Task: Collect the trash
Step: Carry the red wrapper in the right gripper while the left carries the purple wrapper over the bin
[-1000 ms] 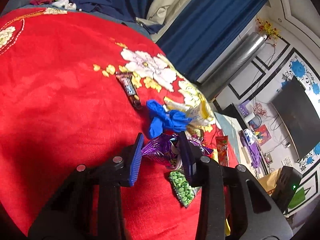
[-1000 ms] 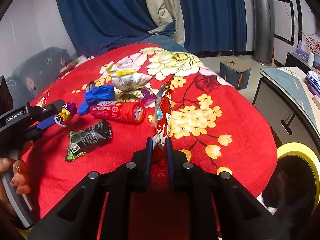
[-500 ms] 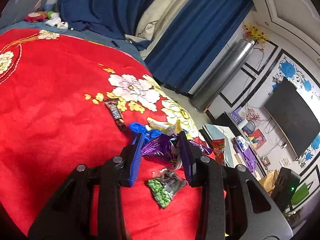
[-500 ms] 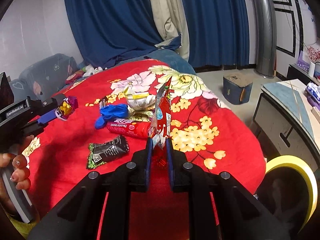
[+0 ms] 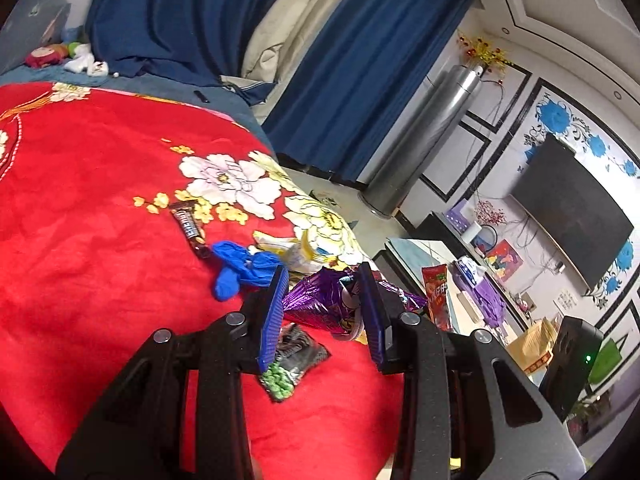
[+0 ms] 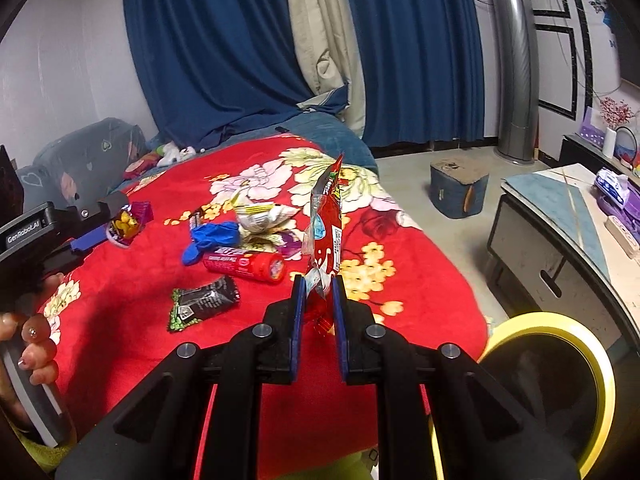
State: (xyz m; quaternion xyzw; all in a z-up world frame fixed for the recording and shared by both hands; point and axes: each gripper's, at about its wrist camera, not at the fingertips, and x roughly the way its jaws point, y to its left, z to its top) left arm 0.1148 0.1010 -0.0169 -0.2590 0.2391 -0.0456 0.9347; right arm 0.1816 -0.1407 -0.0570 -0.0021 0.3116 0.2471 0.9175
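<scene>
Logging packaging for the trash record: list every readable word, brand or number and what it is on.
"GenRobot.AI": on the body of the left gripper, seen from the right wrist.
Red tube: white lettering, blurred.
Brown candy bar: white lettering, blurred.
Red wrapper in the right gripper: print unreadable.

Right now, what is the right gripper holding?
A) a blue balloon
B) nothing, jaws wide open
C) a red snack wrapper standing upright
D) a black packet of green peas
C: in the right wrist view the right gripper is closed on the lower end of the red snack wrapper, which stands upright above the red blanket.
</scene>
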